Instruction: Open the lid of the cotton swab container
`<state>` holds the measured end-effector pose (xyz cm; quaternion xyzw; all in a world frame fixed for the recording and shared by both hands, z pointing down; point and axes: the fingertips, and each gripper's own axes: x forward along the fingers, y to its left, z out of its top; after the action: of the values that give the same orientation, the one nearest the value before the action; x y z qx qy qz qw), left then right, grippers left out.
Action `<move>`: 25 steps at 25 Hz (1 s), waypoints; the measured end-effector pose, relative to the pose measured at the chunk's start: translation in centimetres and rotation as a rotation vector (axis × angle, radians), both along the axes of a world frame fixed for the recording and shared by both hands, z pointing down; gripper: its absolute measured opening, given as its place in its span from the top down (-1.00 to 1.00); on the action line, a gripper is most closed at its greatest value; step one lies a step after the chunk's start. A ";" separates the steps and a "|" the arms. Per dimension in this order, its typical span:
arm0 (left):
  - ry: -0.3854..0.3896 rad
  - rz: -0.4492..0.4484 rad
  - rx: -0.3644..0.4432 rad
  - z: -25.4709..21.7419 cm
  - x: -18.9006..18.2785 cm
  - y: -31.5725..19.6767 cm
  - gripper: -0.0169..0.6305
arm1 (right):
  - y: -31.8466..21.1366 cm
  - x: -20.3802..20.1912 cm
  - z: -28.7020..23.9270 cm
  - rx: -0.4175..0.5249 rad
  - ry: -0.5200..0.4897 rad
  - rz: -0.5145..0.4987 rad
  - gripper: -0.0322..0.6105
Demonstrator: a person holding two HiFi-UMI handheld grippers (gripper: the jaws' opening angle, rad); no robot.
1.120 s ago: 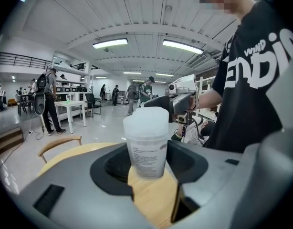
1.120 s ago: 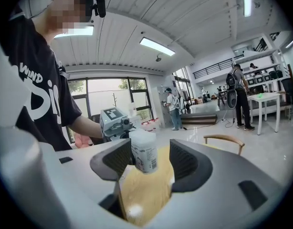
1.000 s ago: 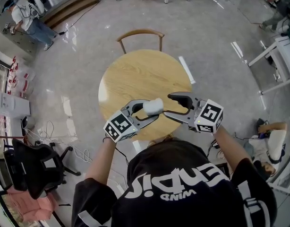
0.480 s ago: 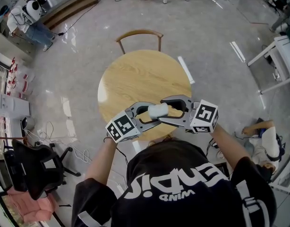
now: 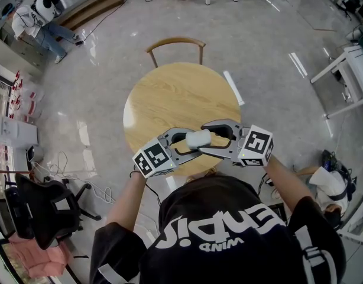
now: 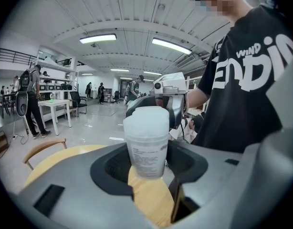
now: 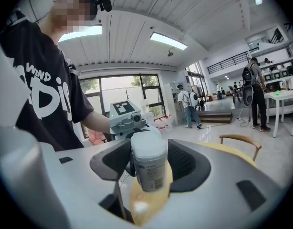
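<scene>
Grips the container [image 6: 146,142] by its labelled body with the left gripper [image 5: 187,142], up in the air over the table's [image 5: 169,93] near edge. Clasps the same container from the other side with the right gripper [image 5: 208,137], pads just under the lid [image 7: 149,144]. Reads as the start of opening, lid still on. Calls next for a steady left hold and a pull or twist at the lid.

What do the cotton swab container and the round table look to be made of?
The cotton swab container: likely frosted translucent plastic, matte; light glows through its cloudy wall, with a printed label. The table: wood or wood veneer, smooth light finish; pale grain streaks show across the round top.
</scene>
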<state>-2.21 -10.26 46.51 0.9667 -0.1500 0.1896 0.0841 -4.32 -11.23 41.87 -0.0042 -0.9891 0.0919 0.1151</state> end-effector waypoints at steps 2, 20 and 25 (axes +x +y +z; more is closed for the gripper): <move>0.000 0.000 -0.006 0.0 -0.1 0.1 0.25 | 0.0 -0.1 0.0 -0.001 -0.003 -0.001 0.16; -0.075 0.031 0.049 1.1 0.5 0.4 0.25 | 0.4 0.9 1.3 -0.104 0.035 -0.030 0.19; -0.094 0.034 0.080 1.6 0.8 0.6 0.26 | 0.2 1.0 0.8 -0.211 -0.015 -0.012 0.20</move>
<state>-1.39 -9.68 48.08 0.9617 -0.1447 0.2301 0.0351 -3.28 -11.06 42.67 -0.0231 -0.9747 0.1948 0.1070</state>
